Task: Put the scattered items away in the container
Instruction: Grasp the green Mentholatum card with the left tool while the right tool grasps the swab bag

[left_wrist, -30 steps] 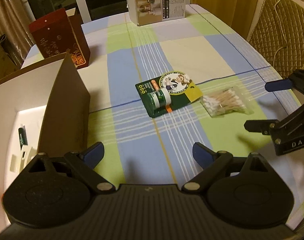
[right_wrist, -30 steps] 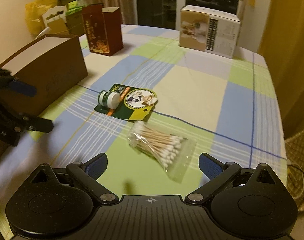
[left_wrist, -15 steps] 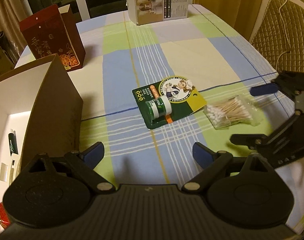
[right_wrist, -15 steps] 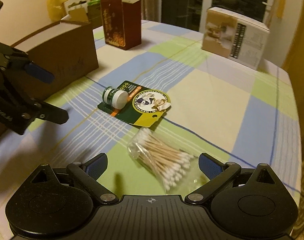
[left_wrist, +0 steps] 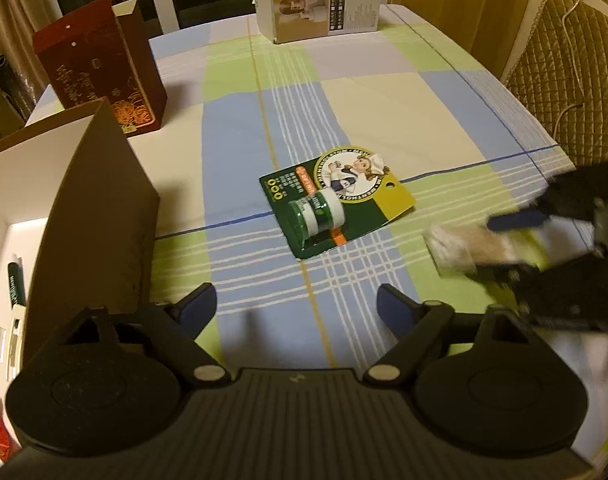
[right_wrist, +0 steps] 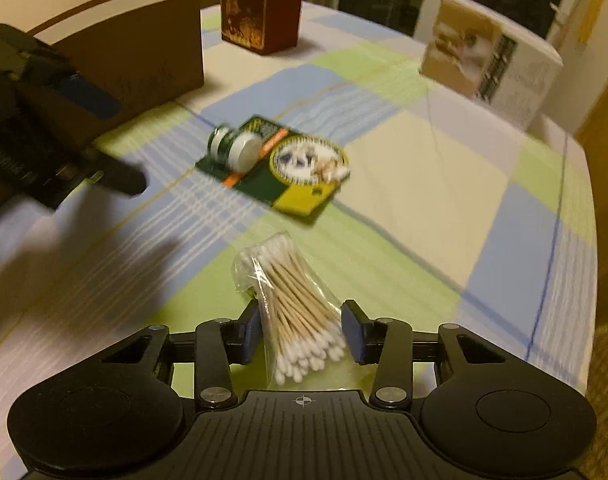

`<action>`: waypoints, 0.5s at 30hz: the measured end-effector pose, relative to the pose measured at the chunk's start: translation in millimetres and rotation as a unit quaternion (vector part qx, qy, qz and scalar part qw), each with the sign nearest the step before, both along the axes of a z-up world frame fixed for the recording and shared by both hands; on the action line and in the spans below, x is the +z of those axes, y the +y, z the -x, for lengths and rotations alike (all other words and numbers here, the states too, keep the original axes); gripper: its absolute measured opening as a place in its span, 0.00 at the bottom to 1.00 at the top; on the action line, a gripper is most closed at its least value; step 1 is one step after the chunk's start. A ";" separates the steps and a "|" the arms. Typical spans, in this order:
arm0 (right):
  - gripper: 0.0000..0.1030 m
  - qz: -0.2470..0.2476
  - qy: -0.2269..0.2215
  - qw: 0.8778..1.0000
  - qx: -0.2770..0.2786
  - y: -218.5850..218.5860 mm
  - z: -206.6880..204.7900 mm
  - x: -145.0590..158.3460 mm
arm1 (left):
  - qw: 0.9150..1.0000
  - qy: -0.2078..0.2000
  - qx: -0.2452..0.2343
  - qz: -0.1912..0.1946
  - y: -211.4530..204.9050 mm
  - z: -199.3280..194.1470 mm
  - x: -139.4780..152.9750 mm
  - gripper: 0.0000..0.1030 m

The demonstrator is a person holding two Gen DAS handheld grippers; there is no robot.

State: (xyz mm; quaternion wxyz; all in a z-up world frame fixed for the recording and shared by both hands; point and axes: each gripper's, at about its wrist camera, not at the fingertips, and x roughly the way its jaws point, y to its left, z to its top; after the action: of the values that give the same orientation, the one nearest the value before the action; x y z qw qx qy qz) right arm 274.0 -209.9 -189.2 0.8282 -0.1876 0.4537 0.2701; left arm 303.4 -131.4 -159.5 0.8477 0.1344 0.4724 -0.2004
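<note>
A clear bag of cotton swabs (right_wrist: 291, 312) lies on the checked tablecloth, and my right gripper (right_wrist: 301, 332) is shut on its sides. In the left wrist view the bag (left_wrist: 460, 244) is blurred between the right gripper's (left_wrist: 502, 246) fingers. A green blister card with a small jar (left_wrist: 336, 208) lies flat mid-table, also seen as the card (right_wrist: 275, 164) beyond the swabs. My left gripper (left_wrist: 295, 308) is open and holds nothing, a little short of the card. The brown cardboard box (left_wrist: 103, 200) stands at the left, its white inside holding a green tube (left_wrist: 15, 284).
A dark red carton (left_wrist: 99, 68) stands behind the brown box. A white product box (left_wrist: 320, 0) sits at the table's far end. A quilted chair back (left_wrist: 564, 80) is past the table's right edge. The left gripper (right_wrist: 111, 136) appears before the box (right_wrist: 143, 52).
My right gripper has moved forward over the swab bag and its fingers have shut on it. The left gripper has stayed open and shifted slightly.
</note>
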 end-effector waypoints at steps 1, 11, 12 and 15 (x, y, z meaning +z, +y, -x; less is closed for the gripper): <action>0.44 0.001 0.006 1.000 -0.016 -2.2 5.0 1.2 | 1.000 0.000 -0.001 0.002 -1.0 -1.4 -0.3 0.75; 0.44 -0.034 0.033 0.987 -0.155 -29.1 8.0 7.4 | 0.999 0.002 0.022 0.029 -19.0 -38.3 -9.9 0.75; 0.44 -0.035 0.032 0.987 -0.157 -29.4 6.8 6.9 | 0.999 0.001 0.027 0.030 -20.8 -43.1 -12.2 0.74; 0.44 -0.046 0.036 0.985 -0.165 -34.0 3.8 6.4 | 0.999 0.001 0.035 0.020 -27.5 -56.1 -22.2 0.72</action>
State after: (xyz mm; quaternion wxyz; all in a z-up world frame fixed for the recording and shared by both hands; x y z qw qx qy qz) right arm 270.2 -243.8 -182.8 0.8524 -0.0625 0.4948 0.1571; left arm 359.5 -158.9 -181.7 0.8563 0.1005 0.4736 -0.1800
